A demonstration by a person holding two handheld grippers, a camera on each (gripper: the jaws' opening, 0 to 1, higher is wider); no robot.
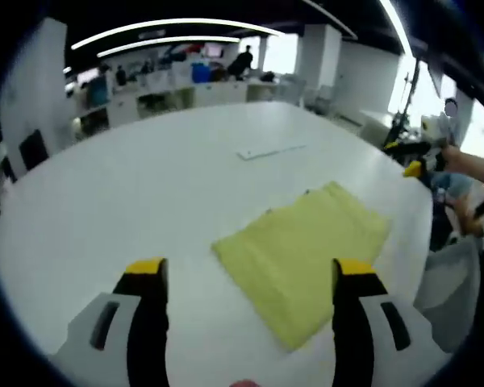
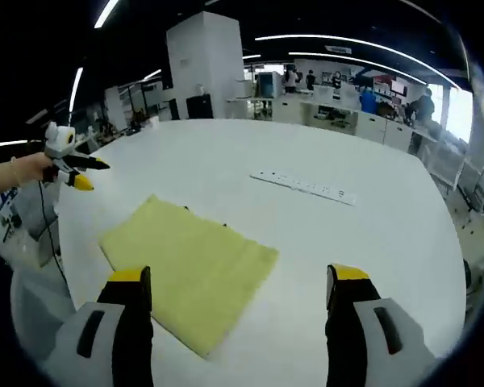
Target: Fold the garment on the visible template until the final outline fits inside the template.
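Tools first: the left tool (image 1: 248, 270) is spread wide and holds nothing, and so is the right tool (image 2: 240, 278). Both hang above the white worktop (image 1: 145, 185). The yellow cloth (image 1: 306, 254) lies flat on it, near the edge. It looks soft, thin and floppy, so a corner is the best place to pinch. I cannot make out any template under it.

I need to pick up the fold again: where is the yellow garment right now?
The yellow garment lies flat on the white table, ahead of the open left gripper, nearer its right jaw; a power strip lies beyond it.
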